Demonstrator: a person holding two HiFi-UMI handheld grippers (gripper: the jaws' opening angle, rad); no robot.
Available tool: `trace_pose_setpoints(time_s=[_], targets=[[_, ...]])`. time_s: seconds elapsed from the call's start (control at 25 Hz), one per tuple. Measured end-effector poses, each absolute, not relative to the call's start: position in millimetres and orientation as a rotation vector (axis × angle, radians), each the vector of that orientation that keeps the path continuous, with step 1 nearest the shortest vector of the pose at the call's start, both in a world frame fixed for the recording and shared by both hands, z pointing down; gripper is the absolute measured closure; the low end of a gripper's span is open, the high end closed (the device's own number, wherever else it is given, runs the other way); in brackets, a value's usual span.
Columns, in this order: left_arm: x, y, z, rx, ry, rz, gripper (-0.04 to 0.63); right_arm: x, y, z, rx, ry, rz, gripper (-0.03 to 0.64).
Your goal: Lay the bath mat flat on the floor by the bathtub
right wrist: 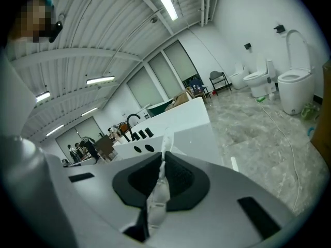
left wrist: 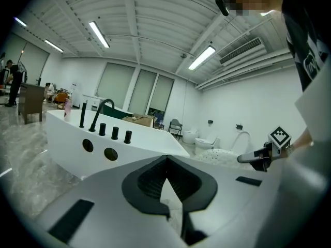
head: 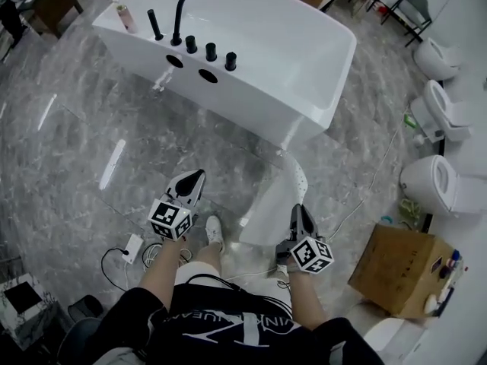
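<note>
Marble floor (head: 84, 135) lay round the tub (head: 304, 59), upper centre; right gripper (head: 300, 208) fingers pinched the mat (head: 275, 204), left gripper (head: 195, 176) fingers closed, empty.

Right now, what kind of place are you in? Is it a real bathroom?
Probably not a home bathroom, more a big showroom or workshop hall: a bathtub stands alone on open floor, three toilets sit in a row, and a cardboard box sits nearby.
</note>
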State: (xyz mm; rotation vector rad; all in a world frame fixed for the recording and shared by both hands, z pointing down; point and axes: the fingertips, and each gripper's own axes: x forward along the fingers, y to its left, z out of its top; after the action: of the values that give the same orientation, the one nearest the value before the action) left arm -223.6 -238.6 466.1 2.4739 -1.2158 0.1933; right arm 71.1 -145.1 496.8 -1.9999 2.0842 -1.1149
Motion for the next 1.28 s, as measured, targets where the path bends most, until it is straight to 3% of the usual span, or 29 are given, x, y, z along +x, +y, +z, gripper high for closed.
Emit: trace_pose_setpoints(time_s=[0.52, 0.88, 1.08, 1.28], targets=[[-285, -278, 518, 2.454, -1.172, 0.225, 0.58, -95, -258, 553, -1.795, 1.996, -1.236, 0.58], [-344, -303, 496, 2.465, -1.294, 0.224, 0.58, -195, -366, 536, -1.614, 1.955, -1.16, 0.58], [-376, -327, 512, 2.48, -1.278, 0.215, 0.58, -219, -408, 562, -1.679, 1.798, -1.131, 0.58], [-385, -356, 550, 2.52, -1.214, 0.234, 0.58, -202, -425, 655, -1.842, 1.607, -1.148, 0.58]])
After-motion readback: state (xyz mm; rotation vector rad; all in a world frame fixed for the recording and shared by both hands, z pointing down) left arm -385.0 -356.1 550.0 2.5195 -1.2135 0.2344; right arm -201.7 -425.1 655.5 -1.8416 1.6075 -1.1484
